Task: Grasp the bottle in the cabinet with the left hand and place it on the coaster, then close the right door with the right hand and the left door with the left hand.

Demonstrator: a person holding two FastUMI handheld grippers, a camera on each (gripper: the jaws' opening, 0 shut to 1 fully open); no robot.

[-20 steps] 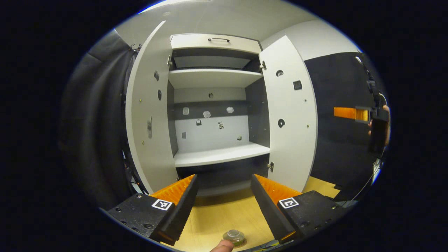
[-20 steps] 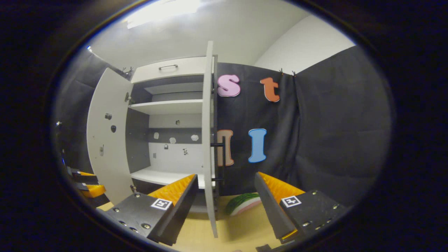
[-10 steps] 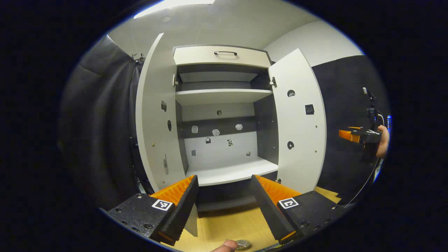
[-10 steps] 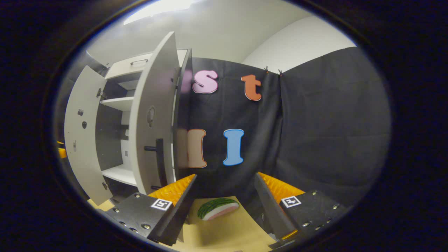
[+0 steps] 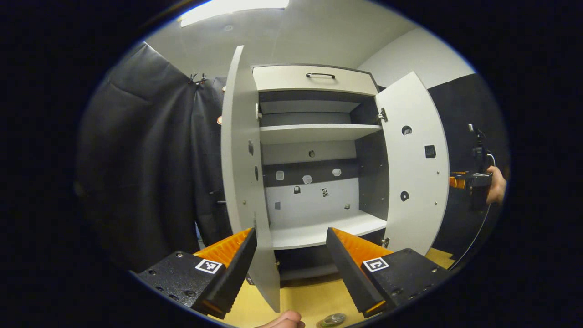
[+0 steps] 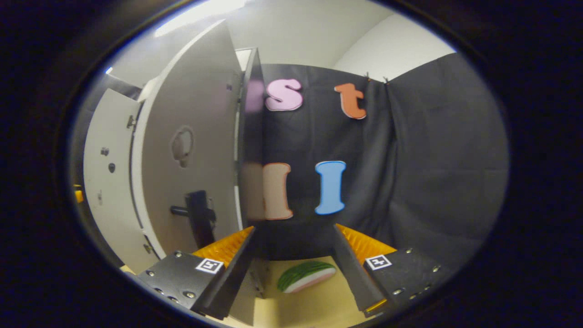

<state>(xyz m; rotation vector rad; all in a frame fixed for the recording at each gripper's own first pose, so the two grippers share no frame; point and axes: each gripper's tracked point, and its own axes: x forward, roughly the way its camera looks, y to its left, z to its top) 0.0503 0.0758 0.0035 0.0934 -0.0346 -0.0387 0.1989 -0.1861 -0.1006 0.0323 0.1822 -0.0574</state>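
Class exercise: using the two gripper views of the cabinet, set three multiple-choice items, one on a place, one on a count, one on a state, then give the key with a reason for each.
1. Where does the watermelon slice lie?
A. on the tabletop, beyond the right gripper
B. on the cabinet's top shelf
C. hanging on the right door

2. How many doors of the cabinet stand open?
A. none
B. one
C. two

3. How are the left gripper fingers set?
A. spread apart, holding nothing
B. pressed on a bottle
C. pressed on a door handle

Key: 1 A, the slice rests on the wood surface between the fingers in the right gripper view. 2 C, the left door and right door both swing outward. 3 A, a wide gap with the lower shelf visible through it.
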